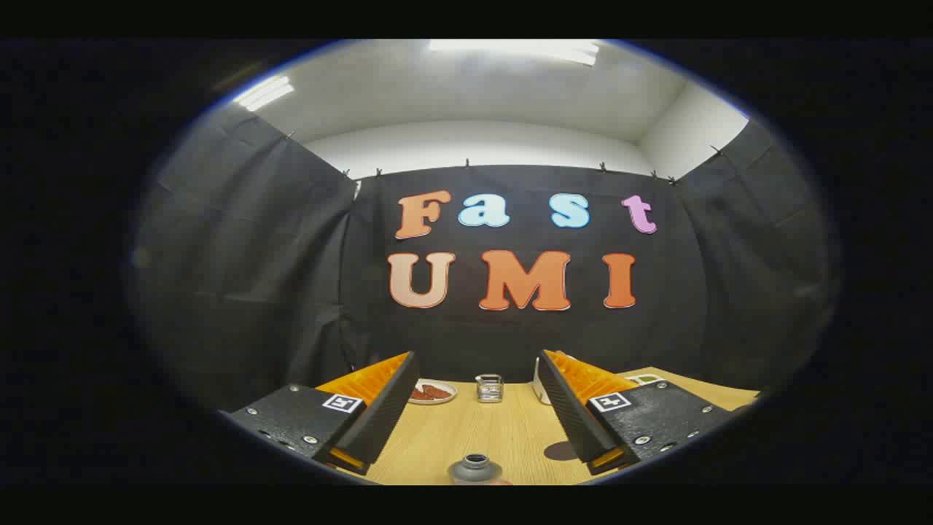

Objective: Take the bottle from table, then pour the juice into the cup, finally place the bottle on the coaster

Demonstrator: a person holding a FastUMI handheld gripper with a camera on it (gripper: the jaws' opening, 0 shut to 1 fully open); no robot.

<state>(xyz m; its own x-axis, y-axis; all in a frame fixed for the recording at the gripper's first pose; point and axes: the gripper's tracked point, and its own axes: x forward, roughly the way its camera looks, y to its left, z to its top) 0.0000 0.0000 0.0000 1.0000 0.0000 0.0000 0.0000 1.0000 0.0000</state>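
Hovering with fingers spread wide, the gripper is holding nothing; the bottle is standing on the table between and below them. Open-topped, probably smooth and sloshing, it wants a firm mid-body grip.

Bottle cut off below its grey neck, white object half hidden behind right tong, plate contents perhaps food

Open lane between spread jaws; bottle near, cup beyond.
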